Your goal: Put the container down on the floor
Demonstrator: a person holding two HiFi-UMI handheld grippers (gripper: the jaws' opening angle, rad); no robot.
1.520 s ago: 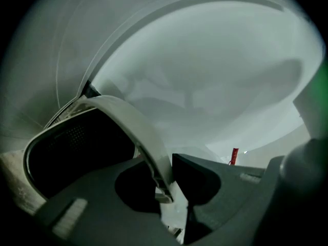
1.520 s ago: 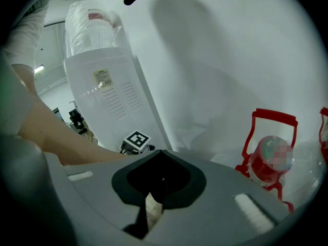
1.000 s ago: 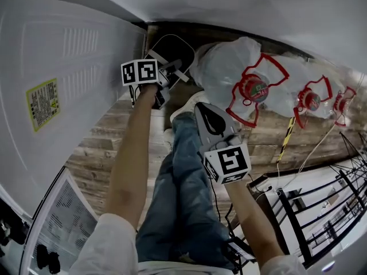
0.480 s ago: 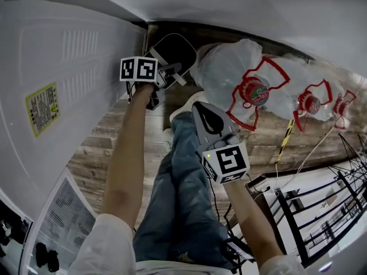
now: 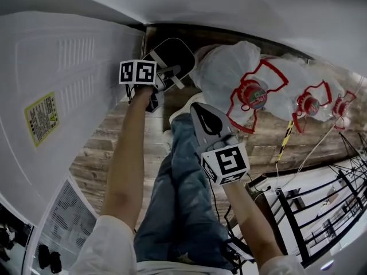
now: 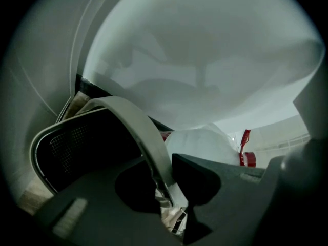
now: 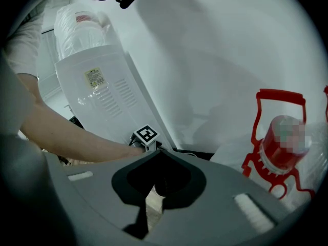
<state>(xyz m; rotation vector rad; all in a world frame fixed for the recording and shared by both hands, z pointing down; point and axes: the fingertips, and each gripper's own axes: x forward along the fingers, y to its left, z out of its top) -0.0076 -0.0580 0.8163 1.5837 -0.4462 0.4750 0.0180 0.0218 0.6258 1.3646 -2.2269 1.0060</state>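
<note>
The container (image 5: 174,53) is a black mesh bin with a pale rim, tilted over the wooden floor (image 5: 109,136) in the corner by the wall. My left gripper (image 5: 165,78) is shut on its rim. In the left gripper view the pale rim (image 6: 137,129) runs down between the jaws and the dark mesh inside (image 6: 84,145) fills the left. I cannot tell whether the bin touches the floor. My right gripper (image 5: 196,107) hovers above the person's jeans leg, shut and empty, and in the right gripper view its tips (image 7: 156,152) meet.
A white appliance (image 5: 57,96) stands at the left. Large plastic-wrapped water bottles (image 5: 229,67) with red caps and handles (image 5: 255,93) lie along the wall to the right. A black wire rack (image 5: 321,211) is at the lower right, with a cable on the floor.
The left gripper and the container have shifted only slightly near the corner. The right gripper has stayed where it was.
</note>
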